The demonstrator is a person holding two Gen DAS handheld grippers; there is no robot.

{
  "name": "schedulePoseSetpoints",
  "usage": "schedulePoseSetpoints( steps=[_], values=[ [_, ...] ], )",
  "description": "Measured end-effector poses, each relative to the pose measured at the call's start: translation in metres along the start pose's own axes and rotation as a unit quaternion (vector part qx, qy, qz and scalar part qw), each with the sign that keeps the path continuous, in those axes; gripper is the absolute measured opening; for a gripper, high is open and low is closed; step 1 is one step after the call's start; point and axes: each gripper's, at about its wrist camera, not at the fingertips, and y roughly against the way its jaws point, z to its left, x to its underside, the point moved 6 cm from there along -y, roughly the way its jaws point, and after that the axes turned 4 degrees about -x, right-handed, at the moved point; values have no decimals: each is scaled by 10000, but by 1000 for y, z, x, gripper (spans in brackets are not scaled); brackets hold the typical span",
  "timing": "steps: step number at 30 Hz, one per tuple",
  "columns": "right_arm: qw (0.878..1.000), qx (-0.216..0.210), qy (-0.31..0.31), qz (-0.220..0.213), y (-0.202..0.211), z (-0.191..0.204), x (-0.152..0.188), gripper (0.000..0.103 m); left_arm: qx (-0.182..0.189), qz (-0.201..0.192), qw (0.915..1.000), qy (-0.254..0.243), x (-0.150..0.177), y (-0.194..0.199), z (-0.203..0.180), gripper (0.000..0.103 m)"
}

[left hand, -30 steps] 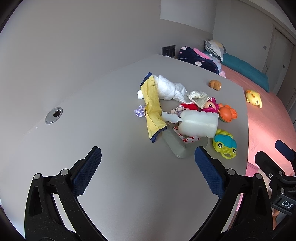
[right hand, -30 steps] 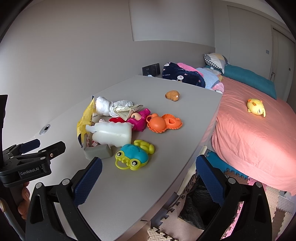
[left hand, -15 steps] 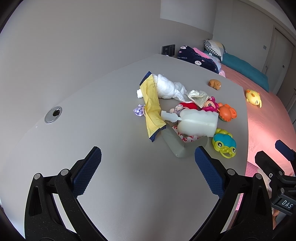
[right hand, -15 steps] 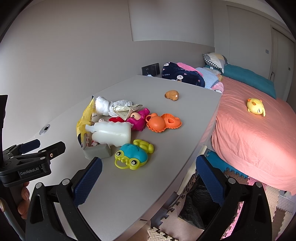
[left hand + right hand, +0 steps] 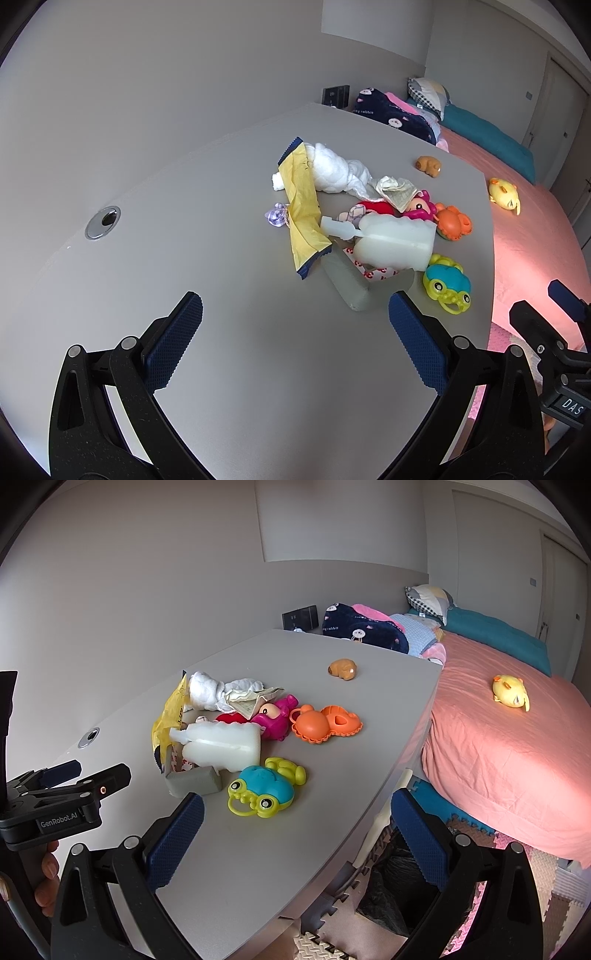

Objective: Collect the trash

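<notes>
Left gripper (image 5: 295, 332) spread wide above the grey table (image 5: 184, 229), nothing between the blue pads (image 5: 173, 345). Just ahead of its right fingertip, a grey block (image 5: 347, 286) lying on the tabletop, touching a red-and-white printed wrapper (image 5: 373, 271). On top of both, a translucent white plastic jug (image 5: 391, 243) on its side, spout pointing left. Ahead and slightly left, a long yellow snack wrapper (image 5: 301, 206) with dark blue ends, a small purple crinkled piece (image 5: 276, 215) at its left edge. Farther ahead, wadded white tissue (image 5: 336, 171) and a crumpled paper scrap (image 5: 395, 186). Mixed in to the right: a pink doll (image 5: 417, 205), an orange crab toy (image 5: 452, 223), a blue-and-green frog toy (image 5: 447, 288). Far ahead, apart from the pile, a small brown toy (image 5: 428, 166).

Right gripper (image 5: 295, 834) also fully open and holding nothing, poised over the table's near right edge (image 5: 369, 805). Directly ahead of its left fingertip, the frog toy (image 5: 262, 790), with the grey block (image 5: 192, 782) just left of it and the jug (image 5: 221, 744) behind. Below the right finger, off the table's edge, a dark bag (image 5: 391, 893) on the floor. Far to the right, a yellow chick toy (image 5: 511, 692) on the pink bed (image 5: 517, 746).
</notes>
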Motion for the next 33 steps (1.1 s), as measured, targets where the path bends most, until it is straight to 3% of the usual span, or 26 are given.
schedulePoseSetpoints(
  steps=[10,17,23,25,33],
  values=[
    [10000,-21,-51,73,-6,-5,3,101,122,116,9999,22,2,-4,-1,98],
    [9997,-80,-30,224,-21,-5,5,101,-80,79,9999,-42,-1,-10,5,98],
    [9989,-200,21,419,-41,-4,6,100,0,103,9998,143,-16,-21,12,98],
    [9984,-248,26,511,-49,-3,6,94,-72,86,9999,114,-21,-25,12,98],
    [9971,-340,86,676,-71,0,0,93,-91,133,9998,132,-44,-49,10,98]
  ],
)
